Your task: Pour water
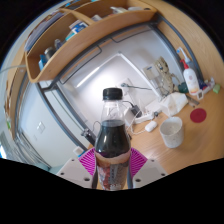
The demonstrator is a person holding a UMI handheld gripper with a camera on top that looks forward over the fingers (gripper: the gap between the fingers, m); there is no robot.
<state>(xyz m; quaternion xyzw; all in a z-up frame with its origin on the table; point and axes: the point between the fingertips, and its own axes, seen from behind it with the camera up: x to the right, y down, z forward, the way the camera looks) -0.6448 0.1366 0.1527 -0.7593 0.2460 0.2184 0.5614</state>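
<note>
Dark liquid fills the lower part of the bottle (112, 140), capped white and clamped upright between the gripper's (111, 168) fingers. Beyond it, a white cup (171, 130) stands on the wooden table (150, 150).

The gripper (110, 170) holds a clear plastic bottle (112, 140) upright between its 2 fingers, the pink pads (88, 164) pressing on its lower body from both sides. The bottle has a white cap (112, 95) and dark liquid filling it up to about its shoulder, with an orange label near its base. Beside the bottle, to its right on the wooden table (150, 150), stands a white cup (171, 130), apart from it. Beyond the cup a small stuffed toy (163, 72) sits near the wall. Above the bottle a wooden shelf (90, 35) runs across the wall.
</note>
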